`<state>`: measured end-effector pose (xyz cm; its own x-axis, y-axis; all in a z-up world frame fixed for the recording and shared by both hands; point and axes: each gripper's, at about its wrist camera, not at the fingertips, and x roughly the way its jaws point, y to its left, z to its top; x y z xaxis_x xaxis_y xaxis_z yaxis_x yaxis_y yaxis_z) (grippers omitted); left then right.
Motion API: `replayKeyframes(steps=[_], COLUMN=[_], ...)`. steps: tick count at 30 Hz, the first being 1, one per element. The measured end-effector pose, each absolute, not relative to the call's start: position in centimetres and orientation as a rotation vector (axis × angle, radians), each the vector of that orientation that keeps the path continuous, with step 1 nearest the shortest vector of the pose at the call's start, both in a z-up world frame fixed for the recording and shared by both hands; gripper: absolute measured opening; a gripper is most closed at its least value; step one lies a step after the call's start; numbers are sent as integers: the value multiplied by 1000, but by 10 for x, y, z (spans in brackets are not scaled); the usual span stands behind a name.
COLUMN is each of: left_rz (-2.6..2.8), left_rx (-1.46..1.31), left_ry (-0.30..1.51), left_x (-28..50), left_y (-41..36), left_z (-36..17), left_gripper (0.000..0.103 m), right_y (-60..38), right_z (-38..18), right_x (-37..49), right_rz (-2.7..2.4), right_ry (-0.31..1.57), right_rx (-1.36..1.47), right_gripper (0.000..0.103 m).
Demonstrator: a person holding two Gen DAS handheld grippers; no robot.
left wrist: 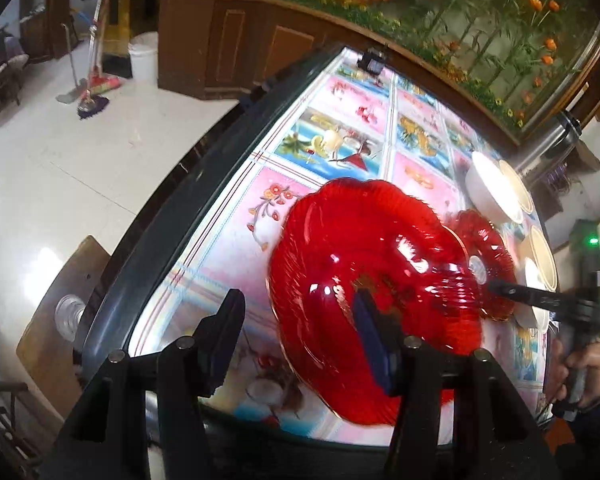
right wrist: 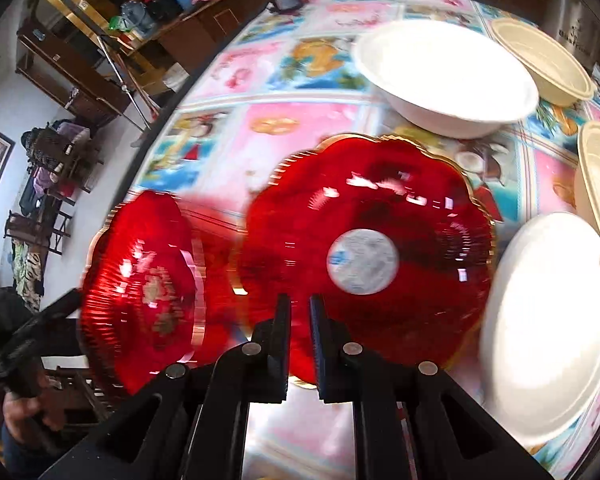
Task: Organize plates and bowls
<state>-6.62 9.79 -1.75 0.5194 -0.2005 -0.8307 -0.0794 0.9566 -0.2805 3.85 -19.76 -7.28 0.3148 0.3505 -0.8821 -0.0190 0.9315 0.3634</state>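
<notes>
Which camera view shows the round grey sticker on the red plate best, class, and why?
The right wrist view: the sticker faces the camera, whole, in the middle of the red plate. The left wrist view shows the same sticker only edge-on, as a small sliver far off to the right.

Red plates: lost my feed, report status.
Left fingers open at plain red plate. Right fingers shut on stickered red plate rim. White bowls close alongside.
</notes>
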Motion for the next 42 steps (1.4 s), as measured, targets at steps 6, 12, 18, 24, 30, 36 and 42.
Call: replayKeyframes(steps=[6,12,18,24,30,36,42], left_rz=[-63,-89,-107,-125,-198,-240,-279], left_rx=[-294,-270,-258,-271,-251,-173,-109], left_ry=[1018,1040,1088,1150,1184,1268,1303], left_x=[-102,-120,-141,-137,-113,-94,-88], left_y=[48,-21,-78,-98,-115,-124,-135], left_z=[-5,1,0,-16,-24,-44,-64], left_gripper=[55,55,55,55,55,55,51], right_y=[-211,-229,-258,-303,-340,-344,-335], right_z=[-92,-95,-80,-59,-64,-75,-87], right_x=[23,-22,-83,-101,-98,-93,-89], right_rz=[332,479,629,579,491,434,413], right_ry=[1274,1346,1342,1259,1270,1279,1306], right_rx=[252,231,164,174,330,416,462], right_gripper=[11,11,11,11,11,22,44])
